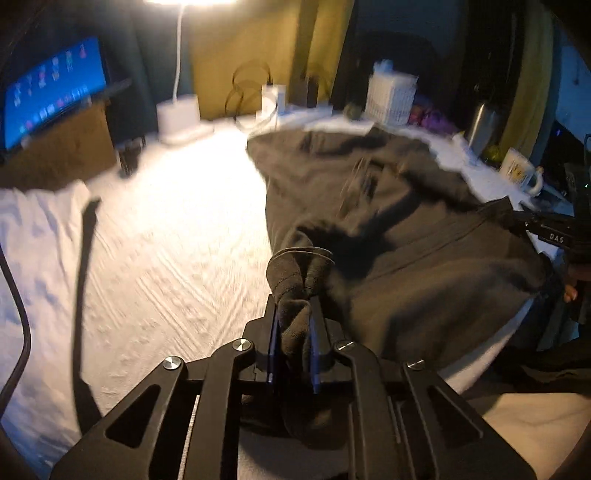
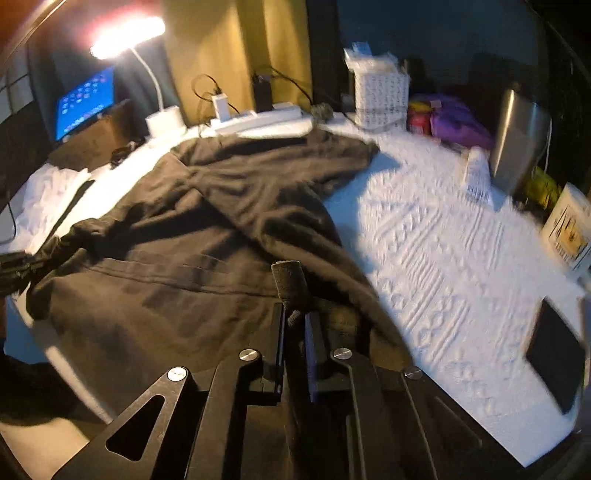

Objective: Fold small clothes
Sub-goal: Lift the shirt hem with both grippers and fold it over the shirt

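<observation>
We've got the left tongs (image 1: 293, 314) clamped tight on a bunched-up corner of the dark garment (image 1: 388, 221), with a wad of fabric poking out past the tips. Same deal on the other side: the right tongs (image 2: 295, 317) are pinched shut on a rolled bit of the garment's edge, a little tube of cloth sticking up between them.

The garment itself, a dark grey sweatshirt-looking thing, lies spread over the desk (image 2: 443, 240), which has a white textured cloth on it. A stitched hem line runs across the near part of the garment between our two grips. From the left view we can see the right tongs off at the garment's right edge, holding it there.

Beyond the garment's far edge sit a white woven basket (image 2: 382, 98), a white lamp (image 2: 127, 35) that's switched on, and some cables. Left of the garment there's a lit blue screen (image 2: 85, 101). Right of it stand a steel bottle (image 1: 482, 127) and a white mug (image 1: 522, 171). Both views are pretty blurry.
</observation>
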`<state>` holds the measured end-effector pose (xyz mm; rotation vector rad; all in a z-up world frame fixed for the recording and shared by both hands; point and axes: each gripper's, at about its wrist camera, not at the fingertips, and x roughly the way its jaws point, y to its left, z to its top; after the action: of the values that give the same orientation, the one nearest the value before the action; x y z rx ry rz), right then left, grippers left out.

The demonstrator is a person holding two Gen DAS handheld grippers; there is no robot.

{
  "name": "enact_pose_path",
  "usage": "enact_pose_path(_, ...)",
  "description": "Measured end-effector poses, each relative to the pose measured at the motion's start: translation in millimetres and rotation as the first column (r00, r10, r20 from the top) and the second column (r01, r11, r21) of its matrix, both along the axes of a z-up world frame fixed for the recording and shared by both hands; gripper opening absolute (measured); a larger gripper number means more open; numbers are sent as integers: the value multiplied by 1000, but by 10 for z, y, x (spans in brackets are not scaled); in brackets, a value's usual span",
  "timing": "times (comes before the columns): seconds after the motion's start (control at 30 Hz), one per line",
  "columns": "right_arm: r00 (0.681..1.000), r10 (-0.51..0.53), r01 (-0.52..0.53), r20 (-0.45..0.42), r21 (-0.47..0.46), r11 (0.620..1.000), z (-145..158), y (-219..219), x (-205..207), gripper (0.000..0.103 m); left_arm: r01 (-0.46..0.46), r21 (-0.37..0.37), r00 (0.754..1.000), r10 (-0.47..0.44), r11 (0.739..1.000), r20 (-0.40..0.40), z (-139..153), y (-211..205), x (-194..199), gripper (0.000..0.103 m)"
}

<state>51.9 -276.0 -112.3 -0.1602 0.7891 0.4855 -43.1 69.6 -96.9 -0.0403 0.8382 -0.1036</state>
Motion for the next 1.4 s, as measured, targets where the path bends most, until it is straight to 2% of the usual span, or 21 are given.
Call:
enact_pose_path(0.37, 982, 16, -35, 187, 101, 994, 806, -211, -462, 8, 24, -17, 981, -21, 1000, 193, 701, -48, -342, 9)
enact_pose_path(0.63, 955, -30, -29, 295, 196, 980, 1180, -447, -740, 8, 51, -16, 954, -44, 999, 297, 1067, -69, -560, 9)
enact_pose_path(0.77, 938, -57, -20, 343, 217, 976, 1327, -556, -889, 8, 65, 4, 943, -63, 998, 327, 1211, -105, -641, 9)
enact_pose_path(1.0, 899, -87, -18, 430, 233, 972, 1636, -747, -1120, 8, 71, 8, 908, -68, 997, 413, 1481, -117, -788, 9)
enact_pose_path(1.17, 891, -103, 3, 443, 220, 976, 1683, -790, -970, 8, 47, 23, 913, -52, 999, 404, 1395, -89, -554, 9)
enact_pose_path(1.4, 914, -117, 33, 390, 215, 976, 1537, -741, -317, 8, 19, 44, 922, -34, 999, 386, 1270, -39, -36, 9)
